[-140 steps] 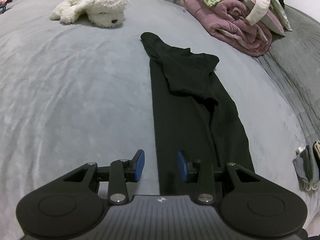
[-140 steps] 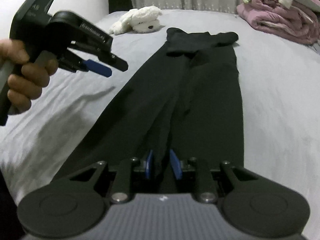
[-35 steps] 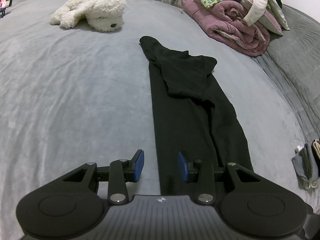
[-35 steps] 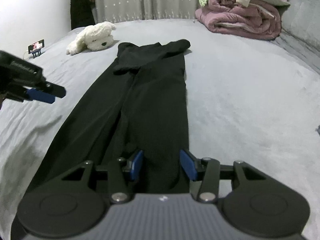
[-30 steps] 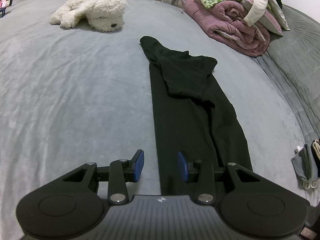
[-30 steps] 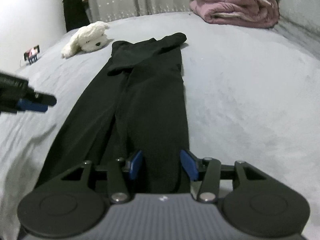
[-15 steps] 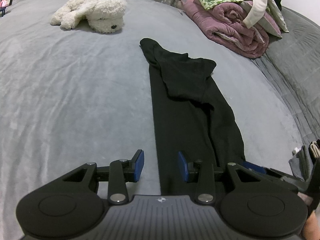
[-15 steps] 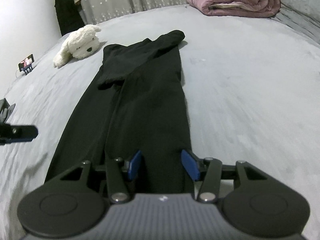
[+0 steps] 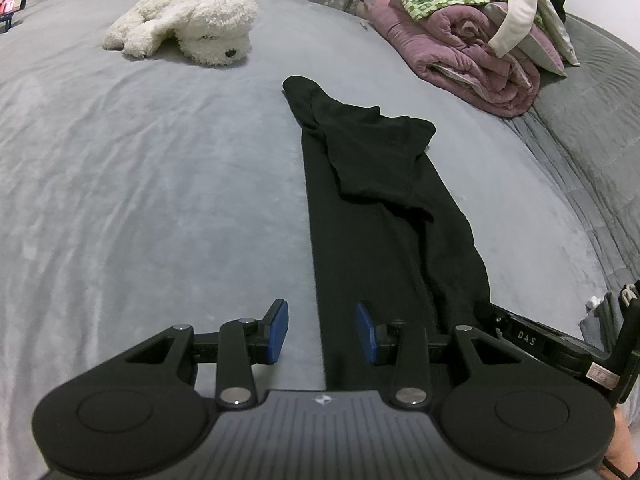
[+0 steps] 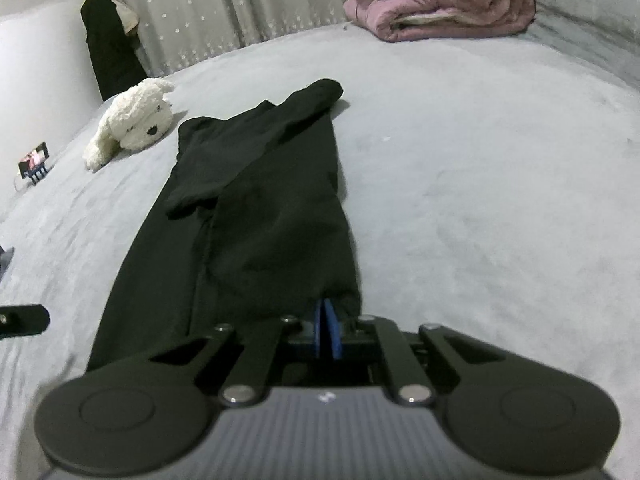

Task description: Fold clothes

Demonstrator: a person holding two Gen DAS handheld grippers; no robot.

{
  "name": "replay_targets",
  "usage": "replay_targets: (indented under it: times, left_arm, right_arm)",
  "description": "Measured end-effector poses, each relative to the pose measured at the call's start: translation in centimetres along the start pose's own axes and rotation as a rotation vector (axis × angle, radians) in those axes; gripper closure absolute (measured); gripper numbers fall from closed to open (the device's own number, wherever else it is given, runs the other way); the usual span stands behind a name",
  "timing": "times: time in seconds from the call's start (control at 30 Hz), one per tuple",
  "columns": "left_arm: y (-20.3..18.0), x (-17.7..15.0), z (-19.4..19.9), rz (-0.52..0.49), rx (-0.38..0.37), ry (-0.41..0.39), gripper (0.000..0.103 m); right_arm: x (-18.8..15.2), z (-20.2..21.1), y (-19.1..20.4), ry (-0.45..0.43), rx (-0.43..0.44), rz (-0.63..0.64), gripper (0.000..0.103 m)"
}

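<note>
A long black garment (image 9: 372,208) lies stretched out on the grey bed, its sleeves folded in at the far end; it also shows in the right wrist view (image 10: 256,208). My left gripper (image 9: 322,334) is open, with the garment's near left edge between its blue pads. My right gripper (image 10: 327,334) is shut on the garment's near right hem, which lifts slightly at the pads. The right gripper's body also shows in the left wrist view (image 9: 532,340) at the garment's near right corner.
A white plush dog (image 9: 188,36) lies at the far left of the bed. A pile of pink blanket and clothes (image 9: 472,32) sits at the far right. A phone on a stand (image 10: 34,160) is at the left. Grey socks (image 9: 604,316) lie at the right edge.
My right gripper moved to the garment's near right hem and shut on it; it had been open. My left gripper stayed open in the same place.
</note>
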State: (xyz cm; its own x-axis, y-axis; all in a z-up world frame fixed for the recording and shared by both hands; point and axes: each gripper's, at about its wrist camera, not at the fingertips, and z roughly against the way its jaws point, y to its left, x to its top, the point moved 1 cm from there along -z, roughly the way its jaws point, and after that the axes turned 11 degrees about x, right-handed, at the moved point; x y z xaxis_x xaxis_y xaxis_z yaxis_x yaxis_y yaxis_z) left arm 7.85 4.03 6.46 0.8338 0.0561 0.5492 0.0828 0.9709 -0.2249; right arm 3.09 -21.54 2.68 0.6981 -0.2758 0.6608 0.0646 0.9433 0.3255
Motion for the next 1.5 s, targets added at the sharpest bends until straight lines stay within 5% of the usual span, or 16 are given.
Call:
replay_targets:
  times: [0.3,0.47,0.6,0.73,0.8,1.27,1.5]
  left_arm:
    - [0.1,0.0,-0.1,0.004,0.004,0.002,0.067]
    - [0.3,-0.1,-0.2,0.013,0.014,0.006,0.067]
    - [1.1,0.0,-0.6,0.036,0.036,0.021,0.067]
    - [1.4,0.1,-0.7,0.048,0.037,0.025,0.067]
    - [1.5,0.0,-0.8,0.050,0.038,0.028,0.067]
    - [1.9,0.2,-1.5,0.059,0.047,0.041,0.067]
    - [2.2,0.4,-2.0,0.069,0.050,0.053,0.067]
  right_arm:
    - [0.2,-0.2,0.0,-0.001,-0.025,-0.002,0.097]
    - [0.5,-0.3,0.3,0.021,0.028,0.008,0.072]
    - [0.7,-0.6,0.7,0.028,0.021,0.012,0.072]
    - [0.7,-0.7,1.0,0.032,-0.013,0.053,0.095]
    - [0.8,-0.7,0.7,0.030,-0.011,0.044,0.097]
    - [1.7,-0.9,0.1,0.041,0.039,0.044,0.084]
    - [-0.4,1.7,4.1,0.046,-0.001,0.231,0.080]
